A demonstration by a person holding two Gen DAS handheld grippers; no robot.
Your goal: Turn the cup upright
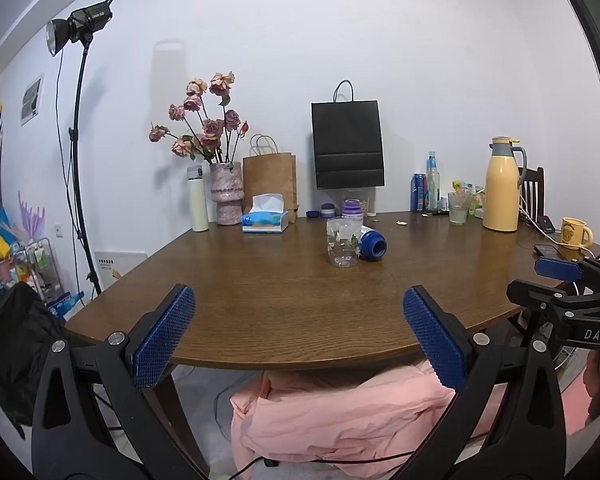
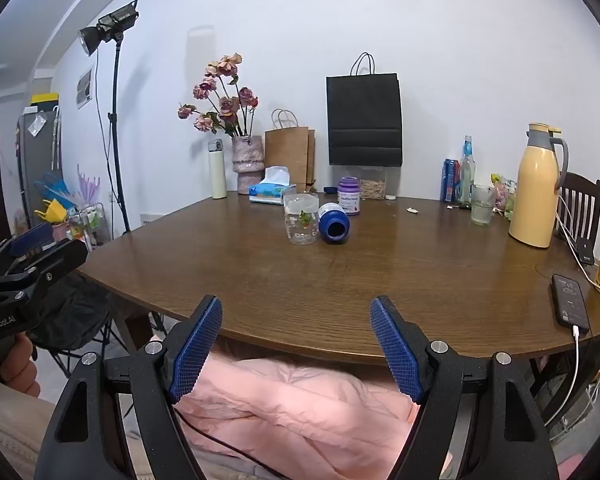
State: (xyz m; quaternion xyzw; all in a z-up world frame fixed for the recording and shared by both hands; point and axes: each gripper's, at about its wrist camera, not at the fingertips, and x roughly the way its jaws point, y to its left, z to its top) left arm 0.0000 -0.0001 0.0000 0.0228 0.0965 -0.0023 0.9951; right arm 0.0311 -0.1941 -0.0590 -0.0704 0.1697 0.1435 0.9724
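Observation:
A blue cup [image 1: 372, 243] lies on its side on the brown table [image 1: 260, 280], its open mouth facing me; it also shows in the right wrist view [image 2: 334, 224]. A clear glass with a flower print [image 1: 342, 242] stands just left of it, touching or nearly so, and shows in the right wrist view [image 2: 301, 219] too. My left gripper [image 1: 298, 332] is open and empty at the table's near edge. My right gripper [image 2: 296, 348] is open and empty, also at the near edge, well short of the cup.
At the back stand a purple jar [image 2: 348, 195], tissue box [image 2: 271, 192], vase of roses [image 2: 247, 164], white flask [image 2: 218, 169], brown and black bags, bottles, a glass [image 2: 482, 205] and a yellow jug [image 2: 536, 188]. A phone [image 2: 570, 300] and yellow mug lie at right. Pink cloth lies below.

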